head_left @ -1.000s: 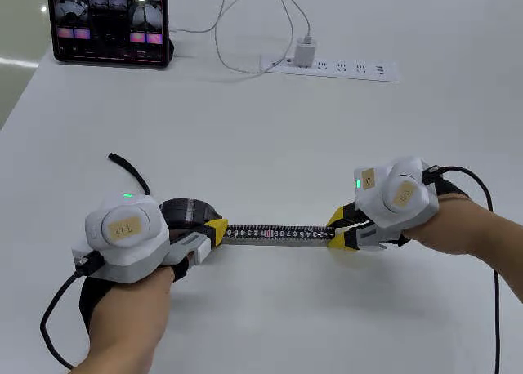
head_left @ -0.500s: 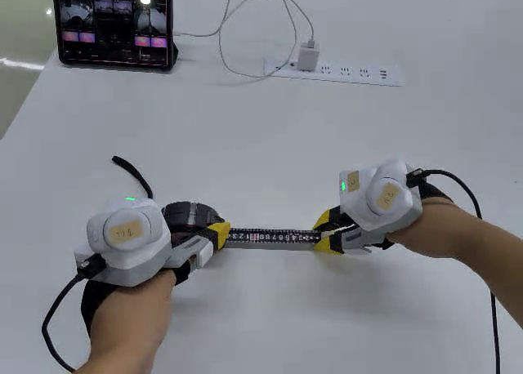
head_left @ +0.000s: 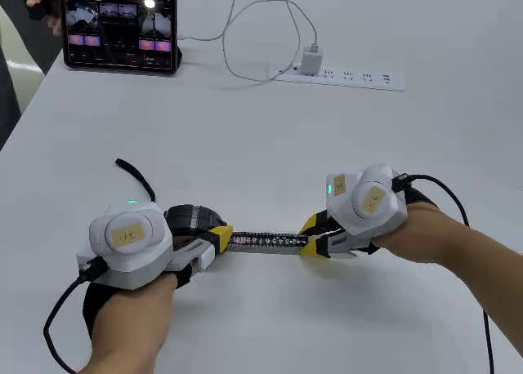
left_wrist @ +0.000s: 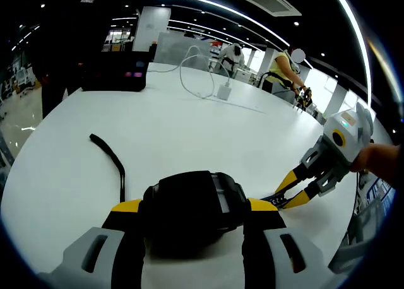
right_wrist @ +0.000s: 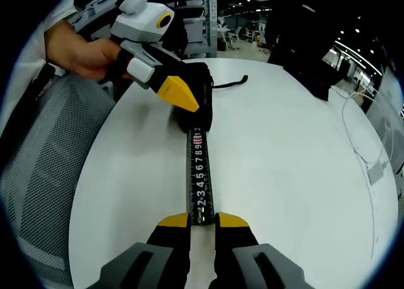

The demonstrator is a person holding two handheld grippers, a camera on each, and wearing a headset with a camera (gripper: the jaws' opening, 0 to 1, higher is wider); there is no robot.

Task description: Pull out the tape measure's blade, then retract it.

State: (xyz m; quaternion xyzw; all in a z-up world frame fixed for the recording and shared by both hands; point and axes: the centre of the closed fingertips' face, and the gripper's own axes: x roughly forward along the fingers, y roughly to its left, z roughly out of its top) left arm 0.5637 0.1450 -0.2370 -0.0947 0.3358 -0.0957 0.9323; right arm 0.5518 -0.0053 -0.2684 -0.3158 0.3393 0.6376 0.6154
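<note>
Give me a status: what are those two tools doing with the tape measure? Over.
Left tool shut on tape measure case. Right tool shut on blade, partly out along table. Strap lies clear of blade.

Left gripper (head_left: pixel 211 243) and right gripper (head_left: pixel 310 238) look the same tbh: chunky white rounded shells, tan sticker (head_left: pixel 127 236) on top, tiny green light, yellow-tipped jaws, black cables (head_left: pixel 57 313) trailing off.

Tape measure case (head_left: pixel 189 219) left, blade (head_left: pixel 265 242) stretched right into right claw (head_left: pixel 309 237); tablet (head_left: pixel 120 31), power strip (head_left: pixel 359 76) behind.

A lit tablet (head_left: pixel 120 28) and a power strip (head_left: pixel 339 75) with a charger (head_left: pixel 311 61) sit on the white table (head_left: pixel 270 145).
</note>
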